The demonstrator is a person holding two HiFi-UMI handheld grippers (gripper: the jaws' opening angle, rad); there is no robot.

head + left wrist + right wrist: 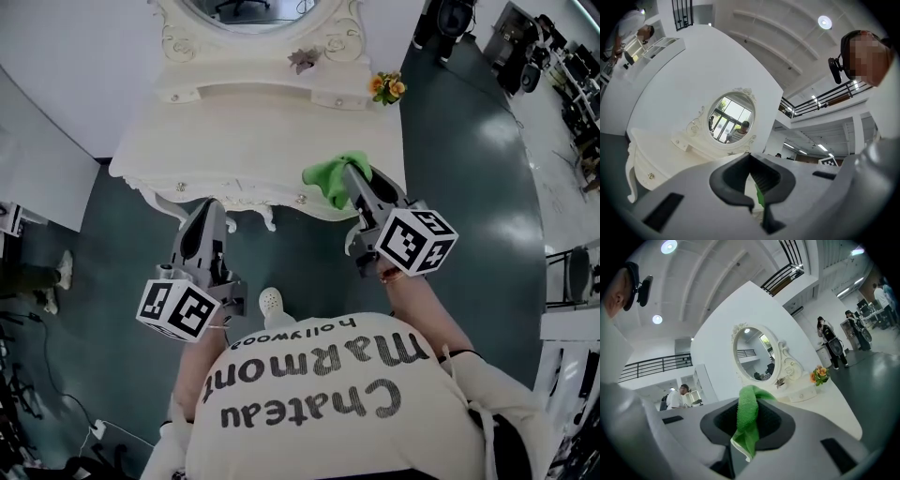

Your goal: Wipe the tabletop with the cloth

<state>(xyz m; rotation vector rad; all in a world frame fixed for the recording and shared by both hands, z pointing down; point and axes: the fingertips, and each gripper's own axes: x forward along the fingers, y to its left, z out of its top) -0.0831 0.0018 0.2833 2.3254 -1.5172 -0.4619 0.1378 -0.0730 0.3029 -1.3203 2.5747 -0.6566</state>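
Observation:
A white dressing table (253, 131) stands ahead of me, its tabletop bare in the middle. My right gripper (352, 178) is shut on a green cloth (334, 172), holding it over the table's front right edge. In the right gripper view the cloth (746, 427) hangs folded between the jaws of that gripper (750, 405), with the tabletop (829, 404) beyond. My left gripper (208, 214) is shut and holds nothing; it hovers just off the table's front edge, over the floor. In the left gripper view its jaws (757, 201) meet, with the table (661, 154) to the left.
An oval mirror (253, 11) rises at the table's back, with a small ornament (303, 59) beside it. An orange flower bunch (387, 87) sits at the back right corner. Dark green floor surrounds the table. People stand in the background (827, 341).

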